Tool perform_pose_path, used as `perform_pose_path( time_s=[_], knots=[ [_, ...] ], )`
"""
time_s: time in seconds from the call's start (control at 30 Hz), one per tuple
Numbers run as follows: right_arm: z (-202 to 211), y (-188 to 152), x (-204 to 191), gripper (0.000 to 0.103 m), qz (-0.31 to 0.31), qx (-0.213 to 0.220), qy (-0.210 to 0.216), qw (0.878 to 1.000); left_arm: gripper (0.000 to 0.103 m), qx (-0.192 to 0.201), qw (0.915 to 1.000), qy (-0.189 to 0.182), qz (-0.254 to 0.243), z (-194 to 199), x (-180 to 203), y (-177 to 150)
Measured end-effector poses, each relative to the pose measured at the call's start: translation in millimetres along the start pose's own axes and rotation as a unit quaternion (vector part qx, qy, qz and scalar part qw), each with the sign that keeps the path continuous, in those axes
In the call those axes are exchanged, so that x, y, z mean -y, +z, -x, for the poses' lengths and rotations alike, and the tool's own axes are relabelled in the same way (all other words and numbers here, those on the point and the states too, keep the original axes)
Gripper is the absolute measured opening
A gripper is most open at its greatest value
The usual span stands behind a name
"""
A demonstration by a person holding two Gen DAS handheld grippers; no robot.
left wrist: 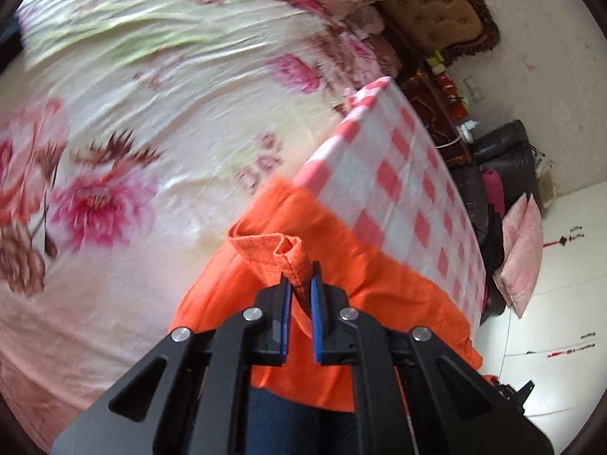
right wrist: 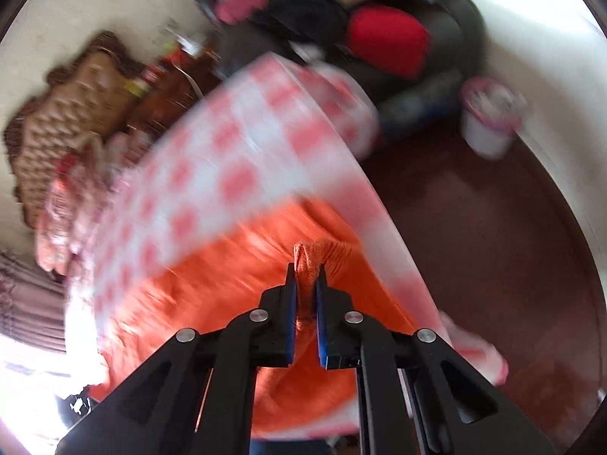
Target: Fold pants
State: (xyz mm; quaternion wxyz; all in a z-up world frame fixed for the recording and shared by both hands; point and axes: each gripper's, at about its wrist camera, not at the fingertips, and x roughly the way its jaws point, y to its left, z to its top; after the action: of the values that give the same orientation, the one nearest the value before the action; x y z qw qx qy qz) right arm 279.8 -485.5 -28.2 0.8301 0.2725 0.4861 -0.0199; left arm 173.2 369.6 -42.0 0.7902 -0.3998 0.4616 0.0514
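Observation:
The orange pants (left wrist: 379, 295) hang over the near edge of a table covered with a pink-and-white checked cloth (left wrist: 409, 174). My left gripper (left wrist: 301, 280) is shut on a folded hem of the pants, with the fabric bunched between its blue pads. In the right wrist view, which is blurred, my right gripper (right wrist: 306, 271) is shut on another bunched edge of the orange pants (right wrist: 227, 276). That fabric stretches from the jaws down onto the checked cloth (right wrist: 227, 144). Both held edges are lifted off the surface.
A bed with a floral blanket (left wrist: 132, 132) fills the left, and a tufted headboard (left wrist: 436, 11) stands behind it. A dark sofa (left wrist: 504, 151) with a pink pillow (left wrist: 521, 254) is at the right. A white bin (right wrist: 489, 121) stands on the dark floor (right wrist: 493, 246).

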Motion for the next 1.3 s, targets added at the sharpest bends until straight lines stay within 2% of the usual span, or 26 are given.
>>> perform_pose_path(
  time_s=[0.07, 0.1, 0.13, 0.2, 0.3, 0.33, 0.4, 0.47, 0.57, 0.63, 0.7, 0.77, 0.83, 0.9, 1.0, 1.03, 1.1, 1.2, 1.27, 1.3],
  knots=[
    [27, 22, -19, 0.009, 0.012, 0.047, 0.032, 0.998, 0.008, 0.062, 0.9969, -0.017, -0.046, 34, 44, 25],
    [43, 27, -26, 0.009, 0.017, 0.074, 0.039, 0.996, 0.008, 0.099, 0.9924, -0.015, -0.071, 55, 59, 25],
    [53, 26, -27, 0.009, 0.02, 0.089, 0.04, 0.995, 0.008, 0.114, 0.99, -0.016, -0.081, 66, 63, 19],
    [55, 17, -18, 0.009, 0.022, 0.094, 0.029, 0.995, 0.008, 0.089, 0.9942, -0.032, -0.052, 60, 38, 2],
    [13, -11, 30, 0.009, -0.027, 0.025, 0.005, 0.999, 0.008, 0.029, 0.9985, -0.045, 0.013, 22, -26, -35],
    [0, -22, 41, 0.009, -0.034, 0.007, -0.008, 0.999, 0.008, 0.015, 0.9988, -0.034, 0.03, 8, -47, -51],
    [-22, -43, 57, 0.009, -0.039, -0.022, -0.039, 0.998, 0.008, 0.0, 0.9983, -0.021, 0.055, -11, -79, -75],
    [-37, -57, 69, 0.009, -0.049, -0.048, -0.056, 0.996, 0.008, -0.014, 0.995, -0.026, 0.095, -24, -107, -88],
    [-41, -64, 72, 0.009, -0.043, -0.055, -0.069, 0.995, 0.008, -0.012, 0.9948, -0.032, 0.096, -21, -110, -86],
    [-27, -61, 64, 0.009, -0.038, -0.042, -0.064, 0.996, 0.008, 0.011, 0.9966, -0.042, 0.069, -4, -95, -81],
    [-16, -58, 56, 0.009, -0.024, -0.025, -0.068, 0.997, 0.008, 0.024, 0.9981, -0.033, 0.047, 7, -82, -80],
    [-25, -60, 49, 0.009, 0.003, -0.029, -0.106, 0.994, 0.008, 0.008, 0.9988, -0.018, 0.045, -6, -85, -83],
    [-43, -64, 48, 0.009, 0.025, -0.044, -0.14, 0.989, 0.008, -0.011, 0.9978, -0.012, 0.064, -23, -97, -88],
    [-46, -69, 42, 0.009, 0.052, -0.038, -0.162, 0.985, 0.008, -0.003, 0.9986, -0.004, 0.053, -25, -97, -95],
    [-47, -76, 35, 0.009, 0.086, -0.032, -0.187, 0.978, 0.015, -0.001, 0.999, 0.008, 0.045, -23, -99, -97],
    [-47, -76, 36, 0.009, 0.088, -0.033, -0.189, 0.977, 0.024, 0.002, 0.9989, 0.019, 0.043, -21, -99, -95],
    [-49, -77, 38, 0.009, 0.089, -0.032, -0.192, 0.977, 0.029, 0.024, 0.9987, 0.035, 0.028, -11, -95, -89],
    [-52, -80, 31, 0.01, 0.105, -0.029, -0.209, 0.972, 0.04, 0.057, 0.9966, 0.046, -0.037, 0, -68, -68],
    [-54, -81, 28, 0.01, 0.111, -0.029, -0.219, 0.969, 0.05, 0.07, 0.9918, 0.038, -0.101, -3, -44, -51],
    [-54, -80, 28, 0.01, 0.11, -0.03, -0.219, 0.969, 0.05, 0.07, 0.9882, 0.036, -0.131, -8, -33, -42]
  ],
)
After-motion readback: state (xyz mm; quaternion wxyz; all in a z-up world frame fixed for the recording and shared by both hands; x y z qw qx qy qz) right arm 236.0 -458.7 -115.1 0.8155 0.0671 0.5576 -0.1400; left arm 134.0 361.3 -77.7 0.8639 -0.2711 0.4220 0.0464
